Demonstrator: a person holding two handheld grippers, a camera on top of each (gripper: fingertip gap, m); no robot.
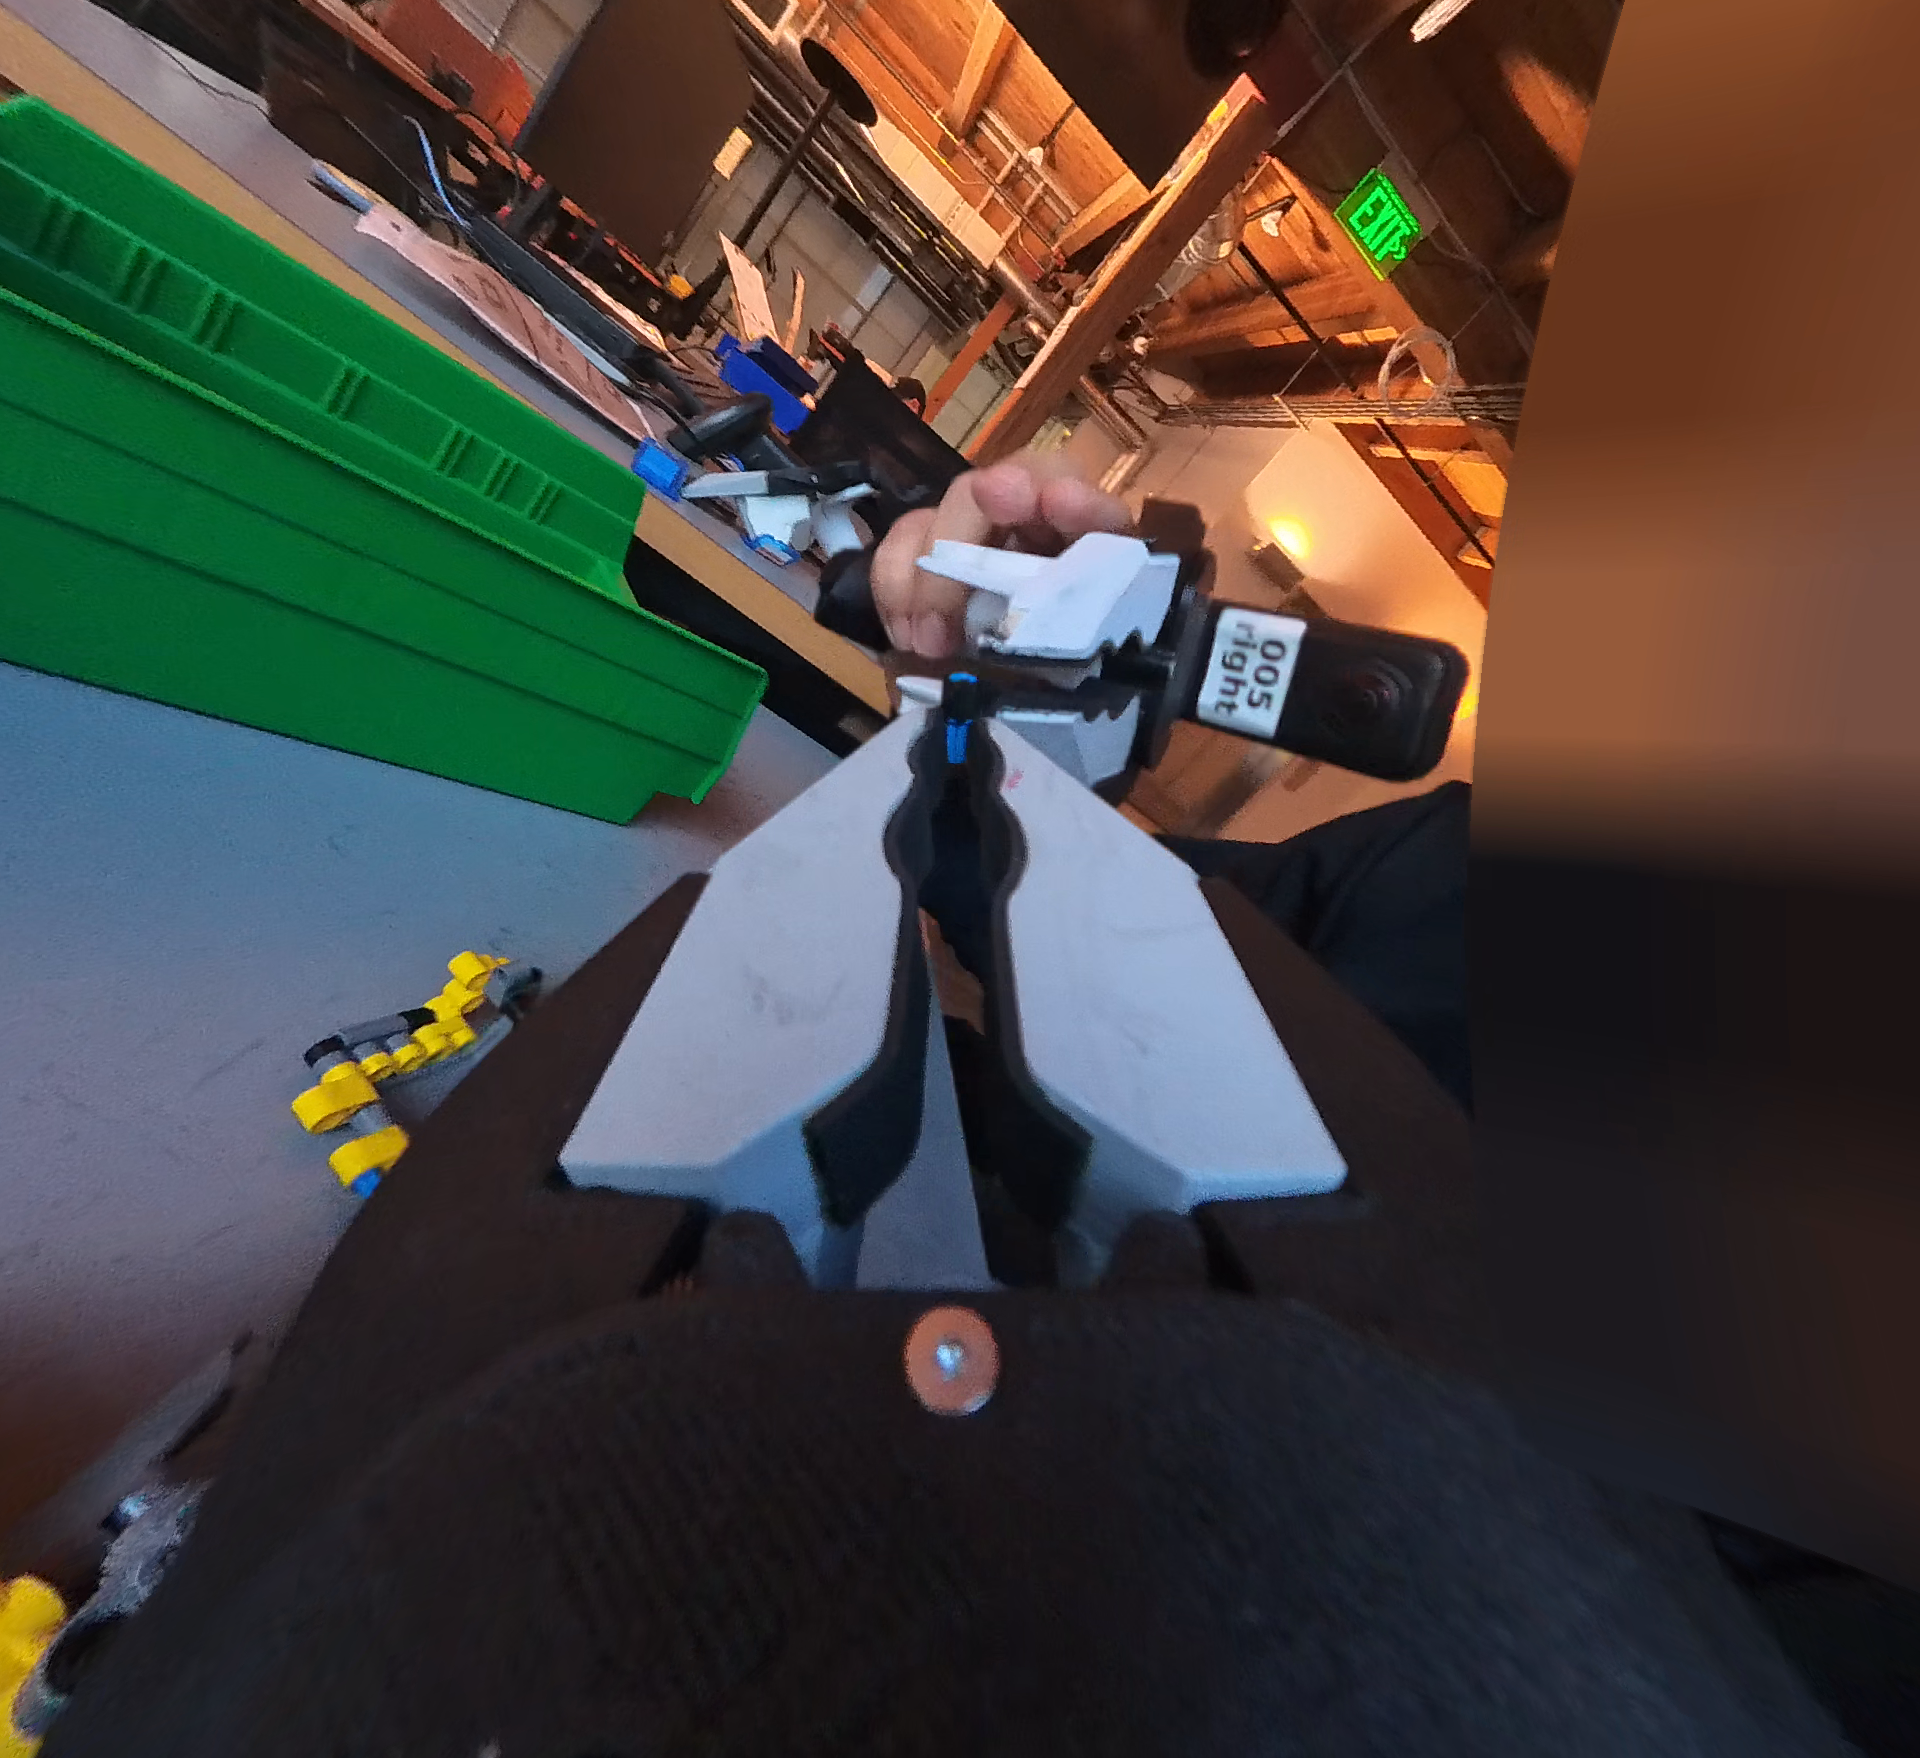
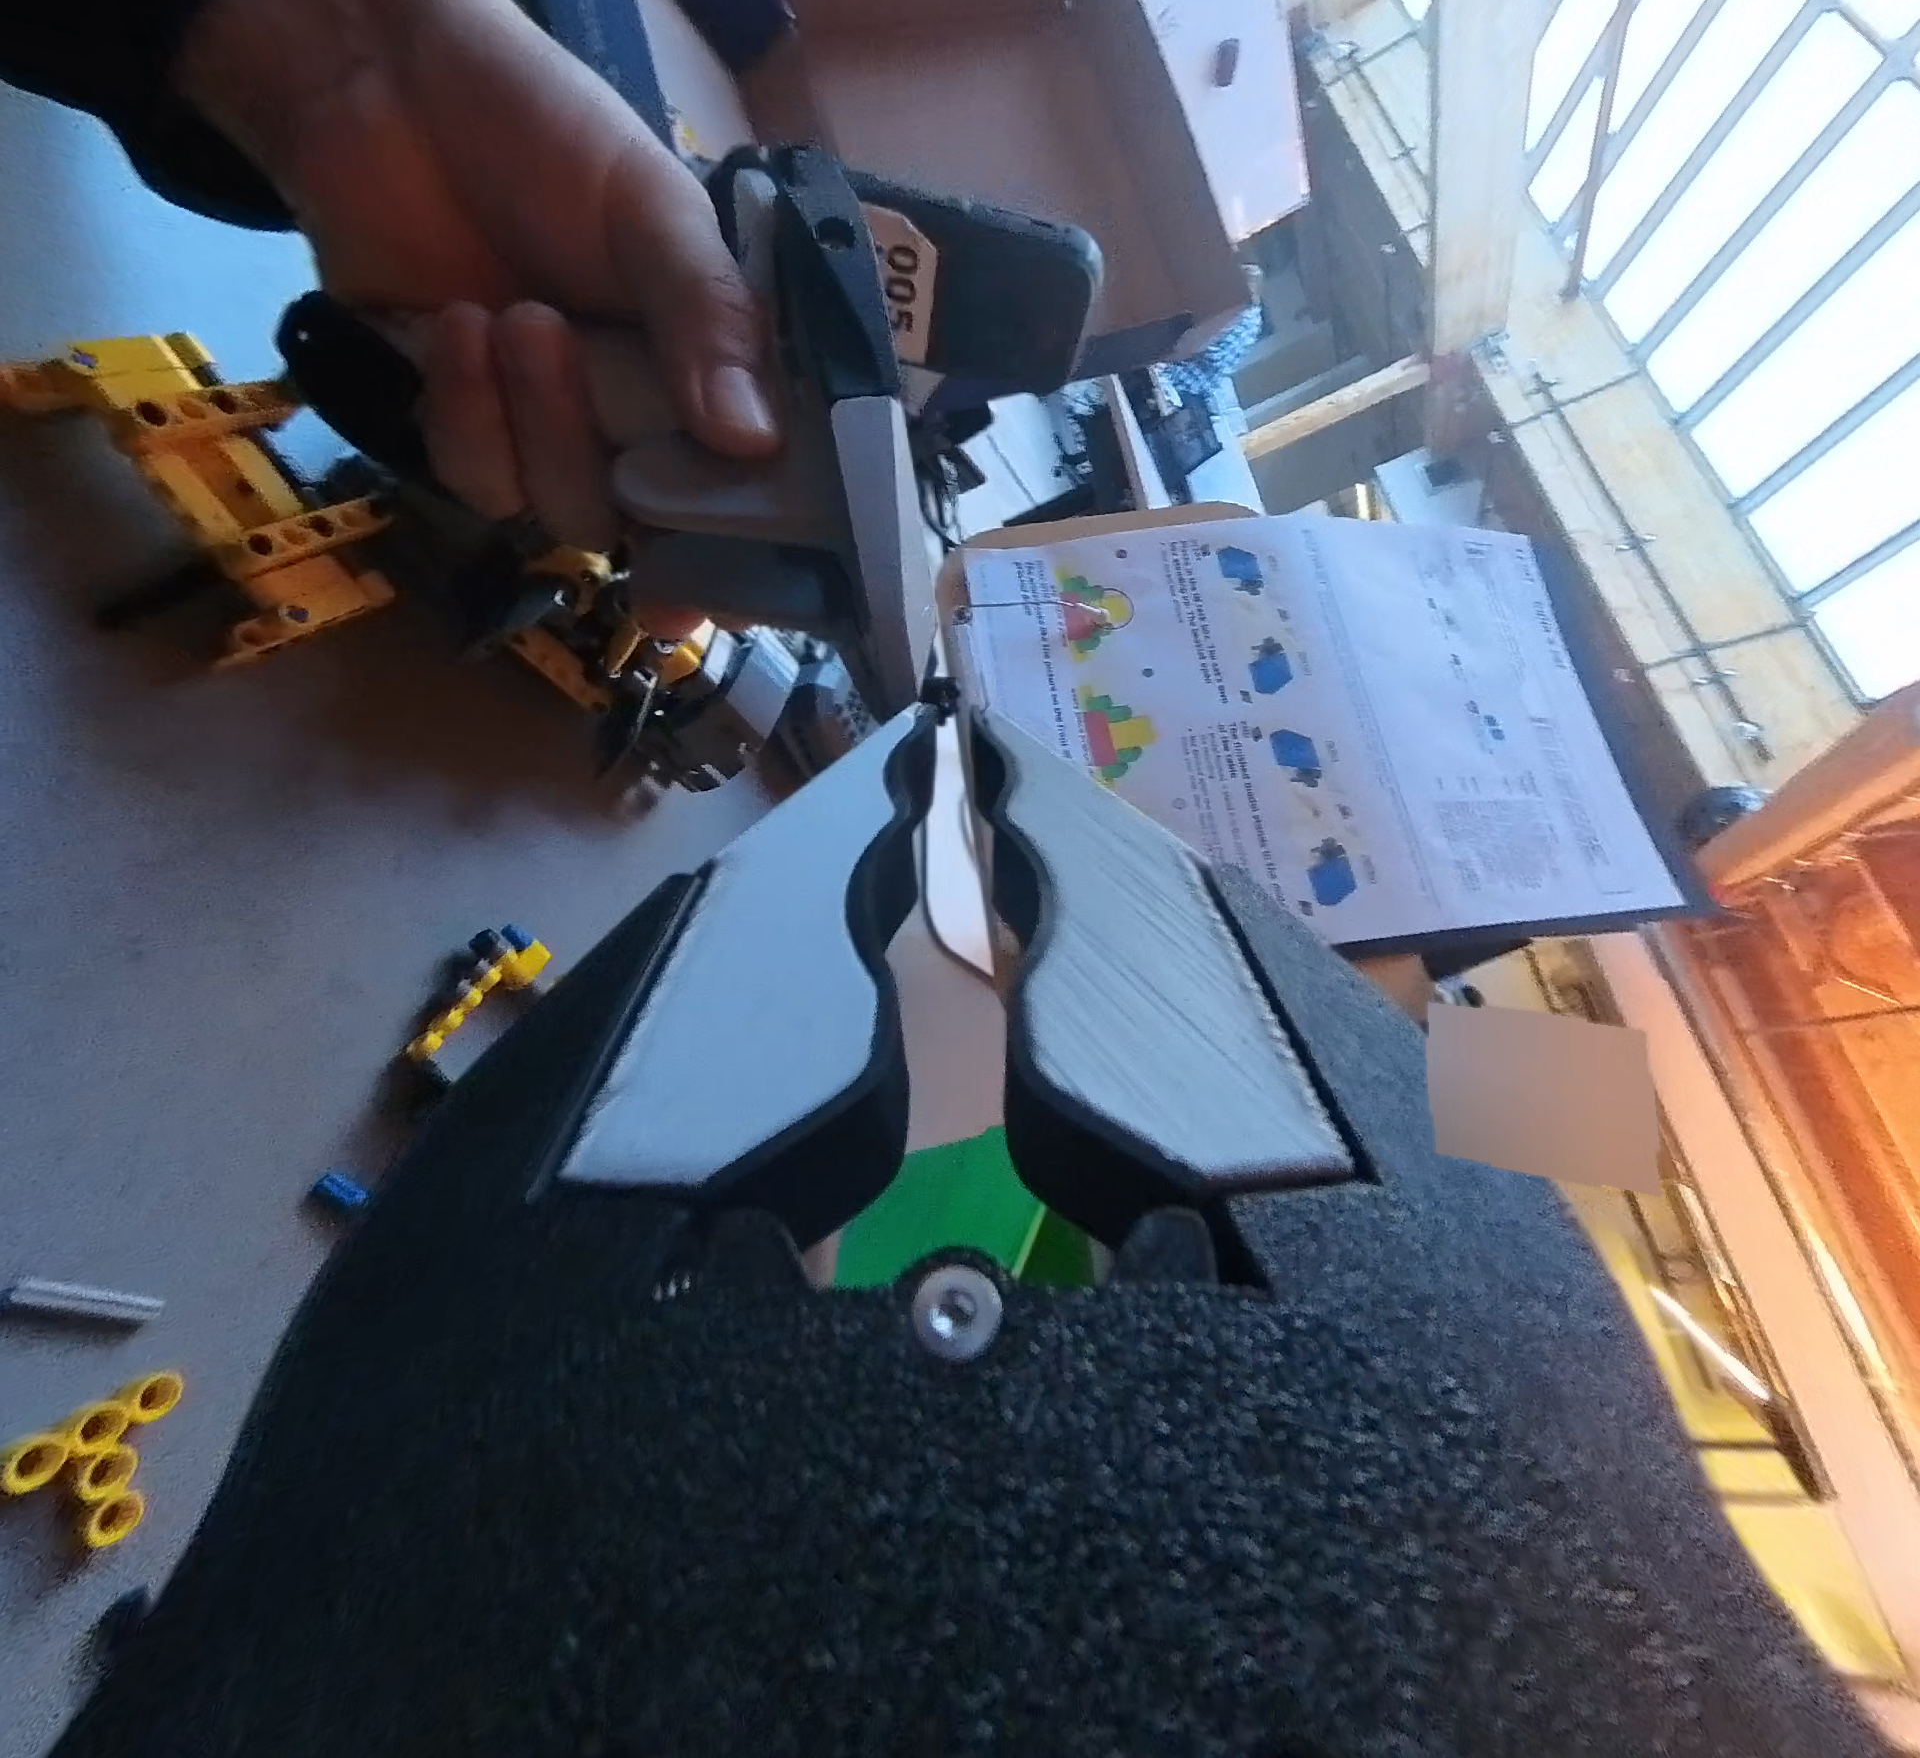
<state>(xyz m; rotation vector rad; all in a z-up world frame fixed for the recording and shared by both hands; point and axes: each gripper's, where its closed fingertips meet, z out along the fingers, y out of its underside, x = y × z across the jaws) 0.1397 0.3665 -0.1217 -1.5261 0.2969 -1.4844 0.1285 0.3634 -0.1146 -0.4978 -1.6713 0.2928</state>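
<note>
Two hand-held grippers meet tip to tip above the bench.

The left gripper (image 1: 954, 721) has its jaws nearly shut on a small black-and-blue pin (image 1: 956, 732), pinched at the very tip so the end stays exposed. The right gripper (image 2: 943, 721) holds its jaws a narrow gap apart; a tiny dark piece (image 2: 943, 696) sits at their tips (gripped or only touching, I cannot tell). Yellow beam pieces (image 1: 400, 1059) lie on the bench at near left, a green bin (image 1: 312, 503) farther left.
</note>
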